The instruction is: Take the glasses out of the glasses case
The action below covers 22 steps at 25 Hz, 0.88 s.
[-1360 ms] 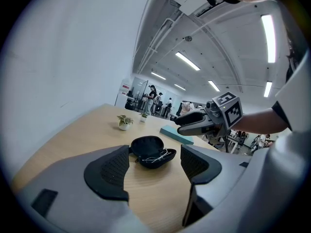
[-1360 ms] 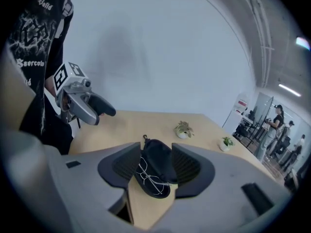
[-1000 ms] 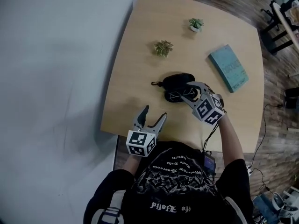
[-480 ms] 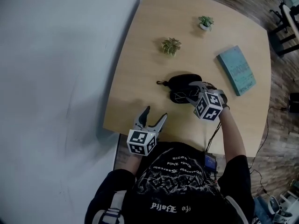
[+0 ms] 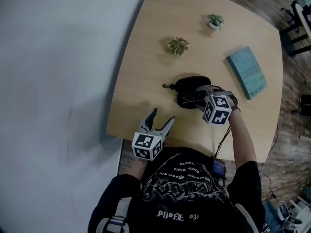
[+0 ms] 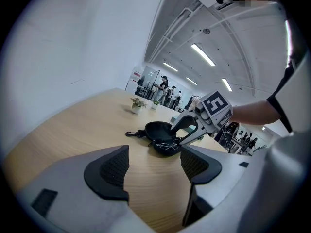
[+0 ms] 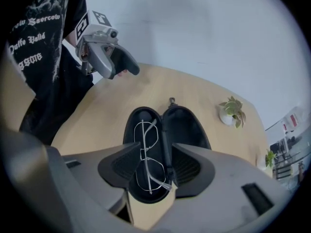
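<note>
A black glasses case (image 5: pixel 190 87) lies open on the wooden table (image 5: pixel 146 76), a clip at its left end. Thin wire-framed glasses (image 7: pixel 147 155) rest in one half of the case (image 7: pixel 160 144). My right gripper (image 5: pixel 197 96) hovers low over the case, open, its jaws standing either side of the glasses (image 5: pixel 187 100) without closing on them. My left gripper (image 5: pixel 158 122) is open and holds nothing, near the table's front edge, apart from the case. In the left gripper view the case (image 6: pixel 161 134) and the right gripper (image 6: pixel 188 131) lie ahead, beyond my open left gripper (image 6: pixel 154 165).
Two small potted plants (image 5: pixel 178 46) (image 5: pixel 214 21) stand behind the case. A teal book (image 5: pixel 247 72) lies at the right. A pale wall surface (image 5: pixel 53 81) borders the table's left edge. The person's torso is at the front edge.
The right gripper has shifted slightly over the open case, staying open. The left gripper has barely moved. The head view has drifted a little.
</note>
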{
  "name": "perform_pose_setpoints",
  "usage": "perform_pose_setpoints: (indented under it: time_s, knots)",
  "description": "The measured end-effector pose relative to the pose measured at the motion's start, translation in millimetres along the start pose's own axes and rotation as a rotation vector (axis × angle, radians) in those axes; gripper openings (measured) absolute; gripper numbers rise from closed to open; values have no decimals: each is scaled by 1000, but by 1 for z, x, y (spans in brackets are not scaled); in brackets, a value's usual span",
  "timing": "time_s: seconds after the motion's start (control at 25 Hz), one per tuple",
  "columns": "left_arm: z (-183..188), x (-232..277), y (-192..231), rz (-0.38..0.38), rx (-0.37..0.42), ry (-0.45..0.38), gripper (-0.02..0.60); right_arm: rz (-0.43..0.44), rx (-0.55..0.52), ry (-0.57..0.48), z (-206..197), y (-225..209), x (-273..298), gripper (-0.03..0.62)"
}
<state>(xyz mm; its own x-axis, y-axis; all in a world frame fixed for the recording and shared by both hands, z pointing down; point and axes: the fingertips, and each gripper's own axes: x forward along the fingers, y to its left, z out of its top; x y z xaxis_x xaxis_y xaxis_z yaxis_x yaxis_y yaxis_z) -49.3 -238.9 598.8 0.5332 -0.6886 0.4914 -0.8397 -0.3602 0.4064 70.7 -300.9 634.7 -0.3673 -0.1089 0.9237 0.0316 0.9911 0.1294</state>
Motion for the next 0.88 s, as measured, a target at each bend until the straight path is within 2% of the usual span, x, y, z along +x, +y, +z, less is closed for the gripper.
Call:
perform_pose_setpoints:
  time_s: [0.24,0.4,0.68,0.88]
  knots:
    - [-6,5,14,20,-8,13,341,56,-14,57,-5,9,11,213]
    - [-5,5,21,34,-7,9,341,58,-41,94,-8,13,15,213]
    - [-6,5,27,53,12,13,341,-37,-129,146,-9,11,17,212]
    - [-7,5,33,62,24,18,341,-102,-156,146,-5,10,19,193]
